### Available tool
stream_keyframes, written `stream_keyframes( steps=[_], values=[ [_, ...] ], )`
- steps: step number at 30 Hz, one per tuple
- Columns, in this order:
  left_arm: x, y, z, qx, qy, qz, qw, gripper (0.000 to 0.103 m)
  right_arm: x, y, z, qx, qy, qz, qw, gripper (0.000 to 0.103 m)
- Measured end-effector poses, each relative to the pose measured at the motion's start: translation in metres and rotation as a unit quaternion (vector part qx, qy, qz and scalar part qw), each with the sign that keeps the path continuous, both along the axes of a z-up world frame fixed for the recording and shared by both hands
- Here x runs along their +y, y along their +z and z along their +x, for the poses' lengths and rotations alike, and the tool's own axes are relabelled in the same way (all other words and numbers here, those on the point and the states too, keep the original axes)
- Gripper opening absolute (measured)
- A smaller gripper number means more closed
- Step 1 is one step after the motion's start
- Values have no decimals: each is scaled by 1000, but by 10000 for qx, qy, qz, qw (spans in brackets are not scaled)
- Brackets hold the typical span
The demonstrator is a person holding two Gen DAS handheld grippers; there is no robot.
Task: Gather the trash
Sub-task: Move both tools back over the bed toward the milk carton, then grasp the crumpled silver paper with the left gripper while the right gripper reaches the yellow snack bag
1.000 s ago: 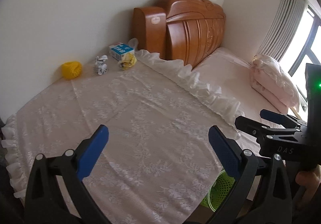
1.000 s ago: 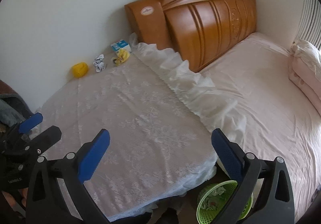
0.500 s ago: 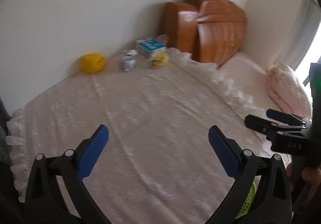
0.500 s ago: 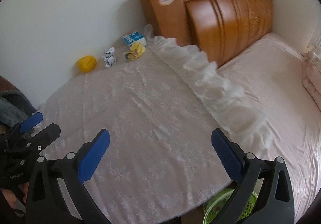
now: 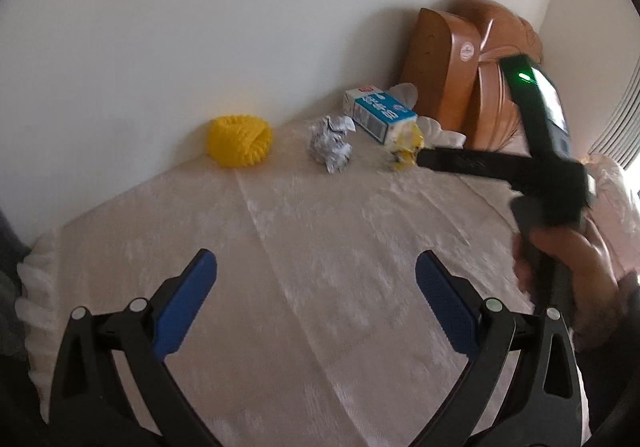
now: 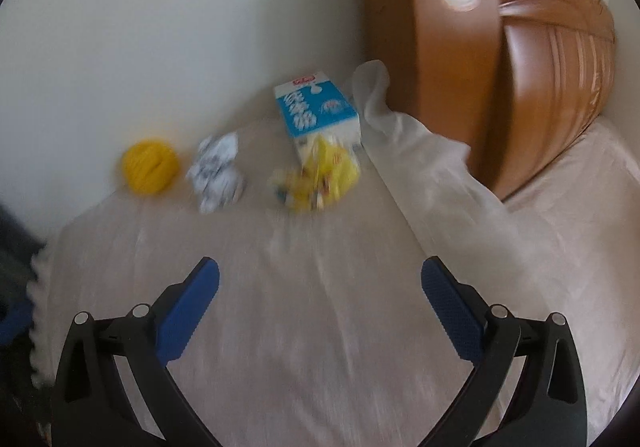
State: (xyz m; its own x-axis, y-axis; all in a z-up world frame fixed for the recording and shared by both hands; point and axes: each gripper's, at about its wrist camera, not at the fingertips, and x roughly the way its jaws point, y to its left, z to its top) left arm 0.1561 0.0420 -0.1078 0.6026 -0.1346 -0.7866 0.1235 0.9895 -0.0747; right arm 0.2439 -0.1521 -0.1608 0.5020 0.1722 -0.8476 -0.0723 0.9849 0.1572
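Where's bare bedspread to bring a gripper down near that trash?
Bare: the lace bedspread between both open grippers and the trash row. Crowded by the wall: yellow mesh ball, crumpled paper wad, yellow wrapper touching the blue-and-white carton, beside the wooden headboard.

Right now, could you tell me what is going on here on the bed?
A person holding a gripper in each hand is reaching toward trash lying on the bed cover near the wall. The right gripper is open and aimed at the yellow wrapper, beside the blue-and-white carton. The left gripper is also open and empty. A crumpled paper and a yellow ball-like thing lie untouched. Nothing has been picked up yet.
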Motion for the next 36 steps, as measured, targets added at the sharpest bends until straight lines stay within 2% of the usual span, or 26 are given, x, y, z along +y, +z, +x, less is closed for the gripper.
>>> stream_keyframes(
  steps=[2,6,8,10,11,13,18,25,28,30,32,36],
  values=[
    [-3,-4,14,18,-47,64,10000,95,7,-11,23,121,-114,-172,9997,100],
    [-9,-16,42,39,-75,45,10000,95,16,-24,42,284,-151,-254,9992,89],
    [-12,-22,52,62,-60,55,9999,95,17,-28,44,342,-82,-59,9994,80],
    [-16,-28,64,54,-45,69,10000,95,18,-27,43,307,-32,-33,9995,61],
    [-18,-32,71,61,-37,93,9999,95,18,-27,43,307,-32,-33,9995,58],
    [-23,-38,83,63,-38,93,9999,95,17,-23,37,236,74,34,9997,43],
    [-31,-54,119,142,61,56,9999,95,-2,-8,21,131,64,341,9993,25],
    [-50,-78,171,365,163,126,9991,95,-32,7,-3,-15,-53,567,9984,25],
    [-59,-93,187,545,96,252,9982,75,-43,12,-12,-34,-81,641,9979,25],
    [-61,-99,193,663,71,282,9974,53,-46,14,-8,-38,-104,657,9978,25],
    [-58,-103,195,732,105,229,9970,48,-50,17,-13,-37,-149,716,9973,25],
    [-48,-89,183,540,176,72,9984,44,-51,20,-26,-69,-133,798,9967,25]
  ],
)
